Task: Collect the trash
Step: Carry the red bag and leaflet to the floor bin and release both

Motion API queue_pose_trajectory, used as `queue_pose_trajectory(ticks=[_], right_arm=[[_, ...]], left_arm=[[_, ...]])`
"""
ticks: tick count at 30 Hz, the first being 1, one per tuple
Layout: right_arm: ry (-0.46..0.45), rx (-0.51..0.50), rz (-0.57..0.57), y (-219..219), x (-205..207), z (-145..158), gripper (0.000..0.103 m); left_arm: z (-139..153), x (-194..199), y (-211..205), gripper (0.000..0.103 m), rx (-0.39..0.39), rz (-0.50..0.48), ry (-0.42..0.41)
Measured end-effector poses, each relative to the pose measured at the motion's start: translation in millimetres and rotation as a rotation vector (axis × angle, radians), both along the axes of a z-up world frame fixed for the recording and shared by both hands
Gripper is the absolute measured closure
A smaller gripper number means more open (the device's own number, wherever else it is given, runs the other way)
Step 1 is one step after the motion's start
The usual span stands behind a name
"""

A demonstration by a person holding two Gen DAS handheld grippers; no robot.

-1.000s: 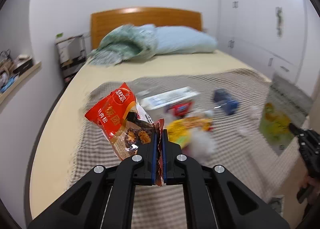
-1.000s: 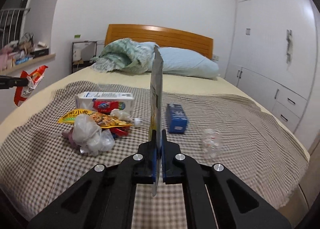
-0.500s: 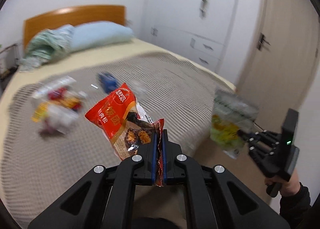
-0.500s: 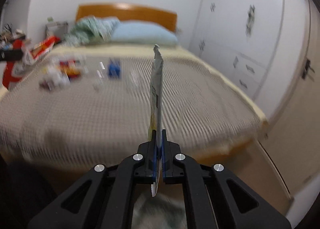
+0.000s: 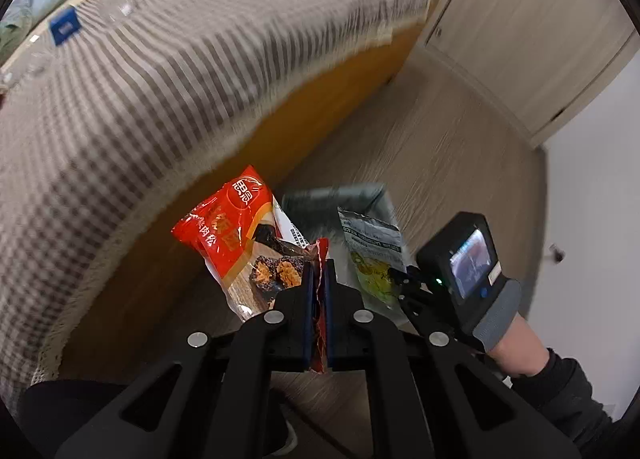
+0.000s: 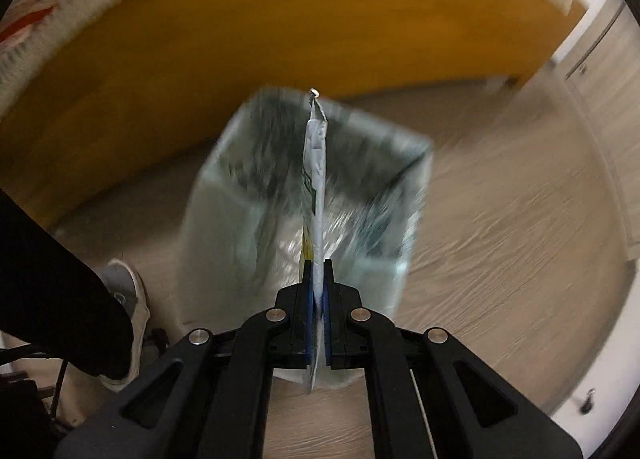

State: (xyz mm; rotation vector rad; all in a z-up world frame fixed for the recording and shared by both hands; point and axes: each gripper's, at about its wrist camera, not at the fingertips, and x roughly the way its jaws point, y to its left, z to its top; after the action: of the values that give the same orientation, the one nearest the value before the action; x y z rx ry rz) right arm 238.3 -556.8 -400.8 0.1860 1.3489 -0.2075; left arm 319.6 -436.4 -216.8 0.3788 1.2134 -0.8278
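Left tool [image 5: 318, 279]: jaws together, clamped on the torn lower corner of a red snack wrapper [image 5: 236, 231]. Wrapper is glossy orange-red with white characters and a round white logo near the top; a clear window lower down shows dark, crumbly round pieces, and a strip of white with a barcode shows on its right edge. It stands up and left from the jaws, crumpled, above the wooden floor [image 5: 460, 163].

Right tool [image 6: 317, 279]: jaws together, clamped on a silver-and-yellow pouch [image 6: 316, 179]. From its own camera the pouch is seen edge-on, a thin pale-grey strip with a pinched, twisted tip at the far end and a yellow sliver just above the jaws. The left camera shows its flat face [image 5: 374, 255]: silver top with small dark print, yellow-green picture below. There the right tool [image 5: 400, 279] is carried by a hand in a grey glove [image 5: 496, 315] with a dark sleeve behind; a small lit screen faces the camera.

Bin [image 6: 312, 187]: pale, translucent liner over a squarish body, standing on the floor near the orange-brown bed frame [image 6: 280, 19]. Heavy blur here, so its contents cannot be made out. The pouch hangs over the bin's opening; in the left view the bin [image 5: 332, 199] sits just beyond both wrappers.

Checked bed cover [image 5: 140, 79] fills the far left, with a blue packet [image 5: 63, 29] lying on it. A grey shoe [image 6: 128, 291] shows near left of the bin.
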Motion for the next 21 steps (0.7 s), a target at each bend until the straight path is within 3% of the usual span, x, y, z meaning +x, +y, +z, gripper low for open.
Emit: queue_pose_trajectory(ticks=[3,4,5,6,7,10,14,17,20,21], right_arm=[[0.02,0.105,0.005,-0.3,10.7,-34.1,0.099],[0.026,0.172,0.01,-0.5,18.5,-48.2,0.094],[0.036,0.192,0.013,-5.0,19.3,-57.3,0.065],[0.055,0.174,0.012,-5.5,19.3,-65.1,0.044],[0.07,0.09,0.002,-7.4,21.4,-71.5,0.024],[0.1,-0.078,-0.03,-19.7,21.8,-73.9,0.024],[0.024,-0.173,-0.08,-43.3,-1.5,-39.2,0.024],[-0.044,-0.202,-0.168,-58.5,-29.1,-12.5,0.024],[-0.095,-0.172,-0.279,-69.4,-56.7,2.7,0.024],[-0.116,-0.14,-0.324,-73.3,-67.1,5.0,0.024]], left_arm=[[-30.3,3.3,-19.6,0.101,0.052,-0.016,0.046],[-40.5,3.0,-26.7,0.101,0.072,-0.026,0.066],[-49.4,3.3,-33.9,0.101,0.09,-0.039,0.077],[-57.8,0.5,-43.9,0.101,0.109,-0.056,0.082],[-64.8,-0.8,-51.6,0.101,0.122,-0.067,0.083],[-86.9,-5.4,-70.1,0.101,0.152,-0.083,0.083],[-127.6,-2.2,-84.0,0.101,0.163,-0.062,0.154],[-155.8,-5.1,-94.4,0.101,0.172,-0.056,0.218],[-162.9,-7.5,-109.5,0.099,0.141,-0.062,0.2],[-167.0,-5.6,-115.0,0.093,0.121,-0.046,0.193]])
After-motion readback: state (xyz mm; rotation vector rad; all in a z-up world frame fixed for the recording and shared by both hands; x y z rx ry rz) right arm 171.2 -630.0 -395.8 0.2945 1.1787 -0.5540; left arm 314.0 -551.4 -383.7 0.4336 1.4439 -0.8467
